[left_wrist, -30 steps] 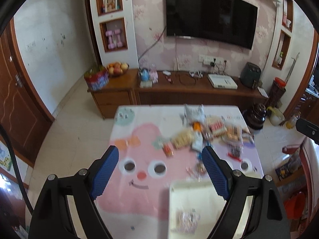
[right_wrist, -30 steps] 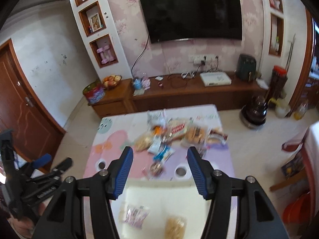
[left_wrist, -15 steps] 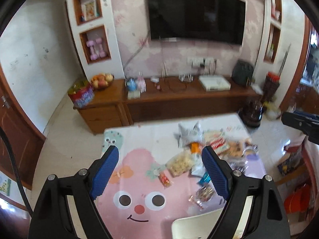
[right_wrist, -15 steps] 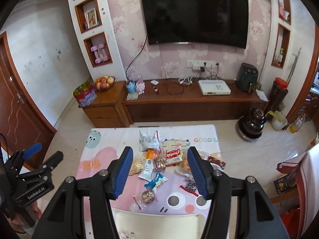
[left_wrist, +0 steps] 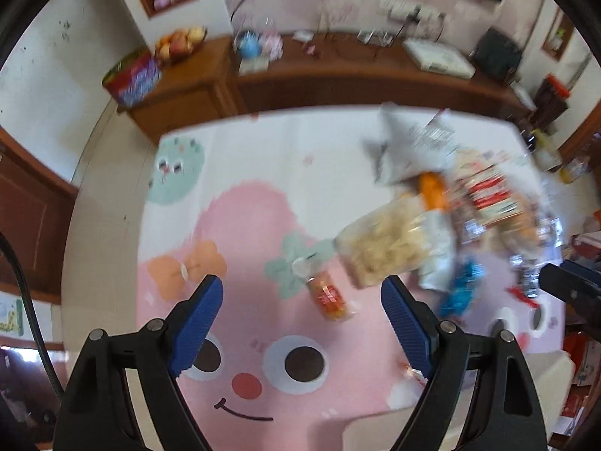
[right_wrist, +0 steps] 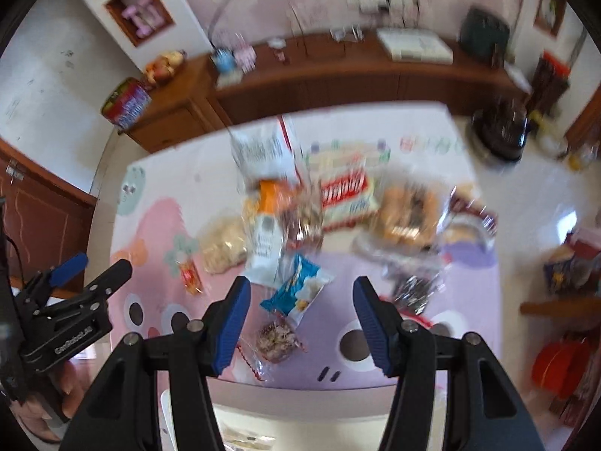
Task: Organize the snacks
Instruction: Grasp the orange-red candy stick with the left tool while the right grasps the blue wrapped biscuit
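- Left wrist view: your left gripper (left_wrist: 300, 297) has its fingers spread wide with nothing between them, hanging over the pink cartoon-face table cover (left_wrist: 240, 233).
- Right wrist view, same deal: your right gripper (right_wrist: 298, 300) is spread apart and empty, pointed at the snack pile (right_wrist: 338, 203).
- Progress-wise you're early, I'd say. Nearly all the snacks are loose in a heap toward the far right part of the table.
- What's left, as far as I can make out: a small red-orange packet (left_wrist: 330, 297) lying apart from the heap and closest to your left gripper, a clear bag of pale puffs (left_wrist: 379, 248), a blue-and-white packet (right_wrist: 296, 289) and a little clear bag of brownish bits (right_wrist: 276, 336) right in front of your right gripper, plus a red-and-white box (right_wrist: 345, 191), a grey crinkly bag (right_wrist: 263, 150) and some wrapped pastries (right_wrist: 409, 214).
- A white tray (right_wrist: 300, 428) sits at the near edge, and something seems to be in it already, but it's mostly hidden behind the gripper, so I can't tell what.
- Both shots are motion-blurred, so labels are a no-go.
- Room: a long wooden TV cabinet (left_wrist: 338, 71) behind the table, a fruit bowl (left_wrist: 180, 41) and a colourful tin (left_wrist: 131, 79) at its left end, flowery pink wallpaper, tiled floor.
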`<move>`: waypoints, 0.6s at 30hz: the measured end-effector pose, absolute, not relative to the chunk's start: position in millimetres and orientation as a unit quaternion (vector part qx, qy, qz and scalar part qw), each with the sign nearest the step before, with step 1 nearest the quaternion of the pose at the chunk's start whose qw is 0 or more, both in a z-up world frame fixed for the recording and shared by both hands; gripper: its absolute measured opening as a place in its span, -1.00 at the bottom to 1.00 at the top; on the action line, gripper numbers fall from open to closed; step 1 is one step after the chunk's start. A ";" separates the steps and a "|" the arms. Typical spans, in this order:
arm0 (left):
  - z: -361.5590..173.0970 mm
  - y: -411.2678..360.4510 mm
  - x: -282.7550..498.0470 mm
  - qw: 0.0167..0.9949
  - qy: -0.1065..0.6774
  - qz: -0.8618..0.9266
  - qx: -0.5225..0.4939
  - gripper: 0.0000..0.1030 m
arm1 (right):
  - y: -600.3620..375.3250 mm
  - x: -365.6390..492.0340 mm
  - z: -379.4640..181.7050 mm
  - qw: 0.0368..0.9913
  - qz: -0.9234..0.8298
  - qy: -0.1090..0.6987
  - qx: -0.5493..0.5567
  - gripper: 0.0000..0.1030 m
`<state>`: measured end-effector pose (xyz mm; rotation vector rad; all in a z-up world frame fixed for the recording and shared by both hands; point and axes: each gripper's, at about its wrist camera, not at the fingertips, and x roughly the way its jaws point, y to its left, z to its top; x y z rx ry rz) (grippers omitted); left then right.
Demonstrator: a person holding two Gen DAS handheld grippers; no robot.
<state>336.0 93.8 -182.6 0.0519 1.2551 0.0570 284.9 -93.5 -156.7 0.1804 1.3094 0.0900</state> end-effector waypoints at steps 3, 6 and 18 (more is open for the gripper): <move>-217.6 96.1 345.4 0.788 0.615 0.030 0.015 0.66 | -93.5 294.6 -189.5 0.767 0.038 0.631 0.112 0.11; -242.8 99.9 350.8 0.779 0.625 0.039 0.003 0.66 | -90.0 303.3 -219.7 0.748 0.031 0.650 0.128 0.11; -291.6 110.7 358.6 0.759 0.646 0.047 -0.067 0.12 | -81.4 312.7 -275.0 0.717 -0.002 0.681 0.148 0.01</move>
